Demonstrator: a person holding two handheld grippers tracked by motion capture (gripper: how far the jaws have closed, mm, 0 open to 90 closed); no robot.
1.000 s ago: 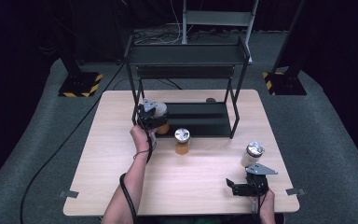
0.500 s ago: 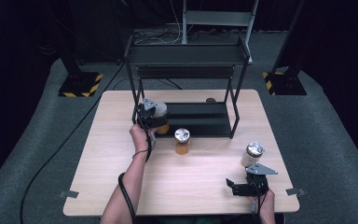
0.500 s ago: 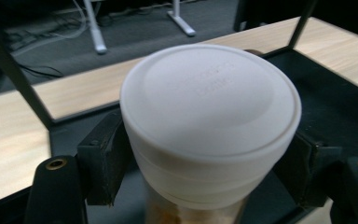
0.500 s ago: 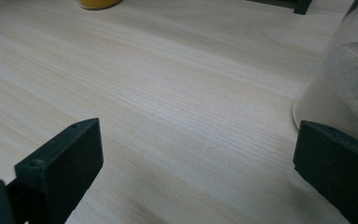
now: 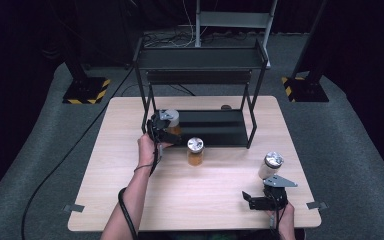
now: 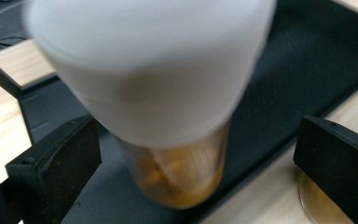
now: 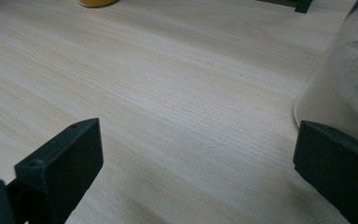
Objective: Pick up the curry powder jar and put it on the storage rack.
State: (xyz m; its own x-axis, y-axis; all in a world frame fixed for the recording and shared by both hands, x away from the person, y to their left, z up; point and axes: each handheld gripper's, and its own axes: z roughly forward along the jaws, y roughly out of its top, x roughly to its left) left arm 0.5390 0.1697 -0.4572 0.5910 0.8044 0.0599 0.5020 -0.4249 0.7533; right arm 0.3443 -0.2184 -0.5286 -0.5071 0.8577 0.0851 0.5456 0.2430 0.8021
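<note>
— How do the left tongs [image 6: 191, 154] stand?
— Their blocky black jaws have just been opening and are now wide, with clear gaps either side of the jar [image 6: 168, 93] between them; the pads do not press on it.
— What sort of jar?
— Round, clear-walled, with amber-orange contents and a smooth pale lid, blurred at close range. In the high view the jar [image 5: 170, 120] stands on the lower shelf of the rack [image 5: 215, 127], at its left end, with the left tongs [image 5: 161, 131] right at it.
— And the rack?
— Thin black metal posts and flat matte trays, sitting on the pale wood-grain worktop [image 5: 130, 175].
— The right tongs [image 7: 196, 158]?
— Spread wide and holding nothing, low over the bare grain. A whitish jar [image 7: 345, 88] stands just beyond the right-hand jaw. From above, the right tongs [image 5: 261, 199] sit near the worktop's front edge, the whitish jar [image 5: 271, 166] just ahead.
— Anything else?
— A second amber jar with a silvery lid [image 5: 195, 151] stands on the worktop in front of the rack.
</note>
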